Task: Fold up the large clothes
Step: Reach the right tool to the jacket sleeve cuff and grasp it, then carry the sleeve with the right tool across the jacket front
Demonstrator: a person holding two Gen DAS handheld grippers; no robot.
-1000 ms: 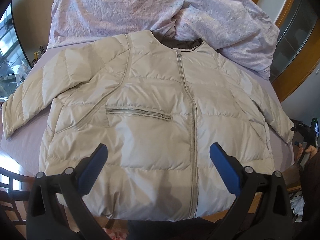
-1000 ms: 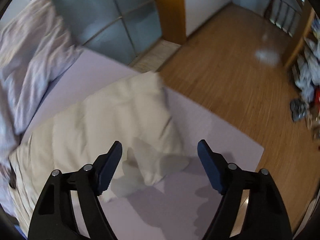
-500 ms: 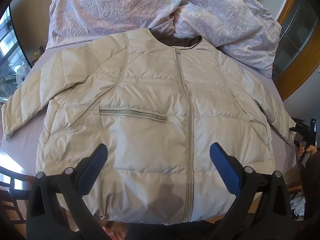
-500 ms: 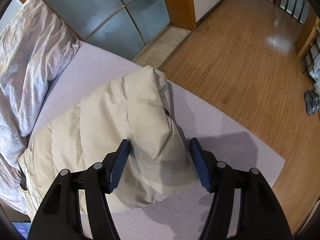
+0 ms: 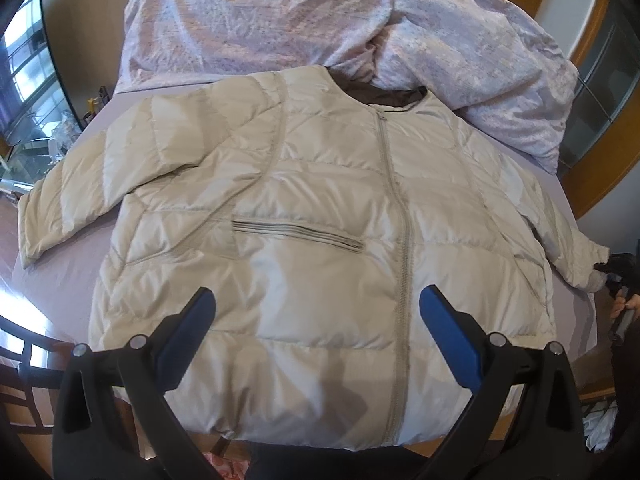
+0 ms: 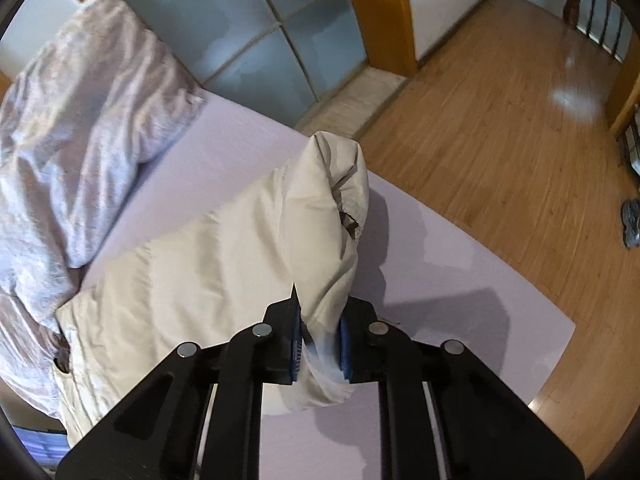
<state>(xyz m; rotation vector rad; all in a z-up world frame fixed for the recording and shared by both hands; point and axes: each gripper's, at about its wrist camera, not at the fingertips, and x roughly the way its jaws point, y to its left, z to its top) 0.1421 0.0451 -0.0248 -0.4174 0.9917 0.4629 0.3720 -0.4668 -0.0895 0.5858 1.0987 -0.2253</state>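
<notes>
**A:** ok so what's the right gripper (image 6: 319, 342) doing here? Looks clamped.

**B:** Yep, its blue pads (image 6: 296, 344) are pinched tight on the end of the jacket's sleeve (image 6: 320, 240). The cuff fabric bunches between them and the sleeve end stands up off the lavender sheet (image 6: 460, 280), with the cuff opening showing a bit of dark lining. From the left wrist view you can just spot that same gripper at the far right edge, at the sleeve tip (image 5: 588, 276), with a few of the person's fingers (image 5: 624, 304) on it.

**A:** And the left gripper (image 5: 318, 322)?

**B:** Spread wide, nothing between the pads. It hangs over the lower front of the beige puffer jacket (image 5: 320, 220), not touching it as far as the view tells.

**A:** Where's the jacket sitting overall?

**B:** Flat on the bed, front up, zipper (image 5: 404, 240) closed down the middle, a zipped chest pocket (image 5: 296, 232) beside it. The other sleeve (image 5: 80, 184) is stretched out toward the opposite edge of the sheet. A crumpled pale duvet (image 5: 320, 20) is heaped right behind the collar. Past the bed there's wood floor (image 6: 520, 140) and frosted glass panels (image 6: 280, 32).
</notes>
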